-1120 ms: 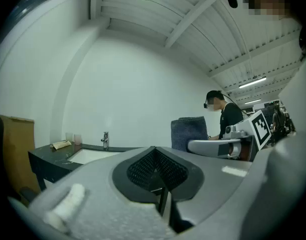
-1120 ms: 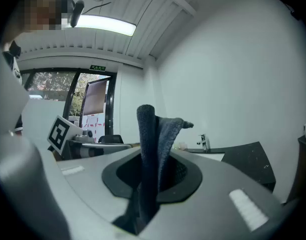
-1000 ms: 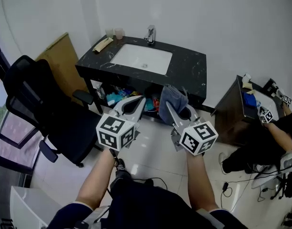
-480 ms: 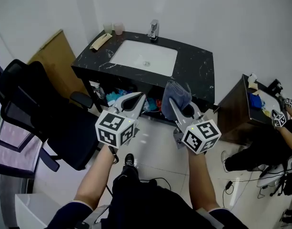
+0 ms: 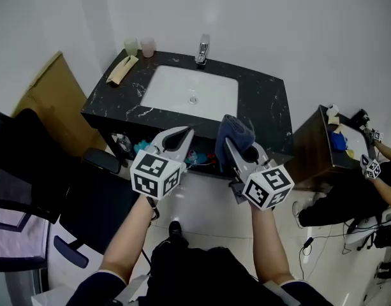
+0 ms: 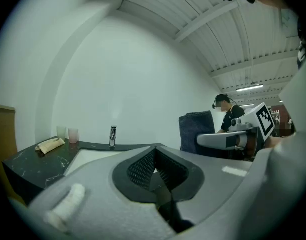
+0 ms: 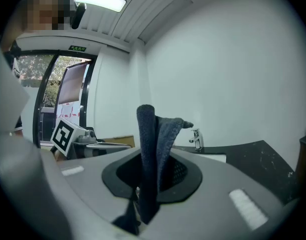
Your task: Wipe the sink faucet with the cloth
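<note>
While held out side by side ahead of the body, grips with one claw only. Clamps a dark blue cloth (image 5: 234,131) in the right gripper (image 5: 238,150), jaws pressed onto the fabric from both sides and kept part-way apart by its thickness. Carries it folded and upright above the claw, one limp corner drooping off the top toward the wall side. Keeps the left gripper (image 5: 182,134) fully closed, pads meeting with nothing between them. Points both claws roughly level toward the counter (image 5: 266,107), a black marbled top against a white wall.

Places the chrome faucet (image 5: 201,48) at the middle of the back edge of the white sink (image 5: 214,104), upright, spout over the basin. Leaves that faucet well apart from both grippers and from the cloth, with no contact between them.

Sets two cups (image 5: 139,46), one greenish and one pink, at the back left corner of the counter, and a tan folded item (image 5: 120,69) just beside them. Shows colourful clutter, too small to identify, on a shelf under the counter. Puts a black office chair (image 5: 29,164) at the left, a brown board (image 5: 45,97) leaning on the wall beside the counter, a dark cabinet (image 5: 316,152) at the right, and another person (image 5: 374,193) at the far right edge.
</note>
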`<state>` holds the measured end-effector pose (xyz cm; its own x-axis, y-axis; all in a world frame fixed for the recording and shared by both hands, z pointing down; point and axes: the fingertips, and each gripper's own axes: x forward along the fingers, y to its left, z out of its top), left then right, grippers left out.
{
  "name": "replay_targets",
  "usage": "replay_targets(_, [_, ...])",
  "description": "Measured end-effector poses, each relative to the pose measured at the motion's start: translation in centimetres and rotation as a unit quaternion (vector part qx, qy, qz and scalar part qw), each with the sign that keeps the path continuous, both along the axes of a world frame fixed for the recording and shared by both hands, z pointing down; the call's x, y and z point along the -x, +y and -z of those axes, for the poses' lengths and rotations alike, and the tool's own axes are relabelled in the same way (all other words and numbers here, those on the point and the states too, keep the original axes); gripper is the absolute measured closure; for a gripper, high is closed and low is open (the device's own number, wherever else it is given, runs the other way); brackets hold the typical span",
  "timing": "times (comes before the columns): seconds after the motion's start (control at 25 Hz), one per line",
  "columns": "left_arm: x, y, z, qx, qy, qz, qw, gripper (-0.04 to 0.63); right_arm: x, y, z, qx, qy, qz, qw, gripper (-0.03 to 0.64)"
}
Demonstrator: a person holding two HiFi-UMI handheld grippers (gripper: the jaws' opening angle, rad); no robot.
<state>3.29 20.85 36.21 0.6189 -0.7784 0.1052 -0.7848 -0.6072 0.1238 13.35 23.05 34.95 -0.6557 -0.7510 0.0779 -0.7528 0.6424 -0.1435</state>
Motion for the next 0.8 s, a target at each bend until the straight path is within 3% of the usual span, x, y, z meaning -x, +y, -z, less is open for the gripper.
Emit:
replay_targets(0.36, [2.9,-5.8,0.3,0.004,0.006,-0.021,0.9998,0.594,2.8,-5.3,0.3,0.002,0.006,-0.029,1.000,0.552])
replay_targets(0.8, [3.4,-13.5,-1.1,0.013,-0.005,-0.014,0.9998,0.594,2.7,-13.3,-0.9,0.005,-0.008,-0.029,1.000,0.552])
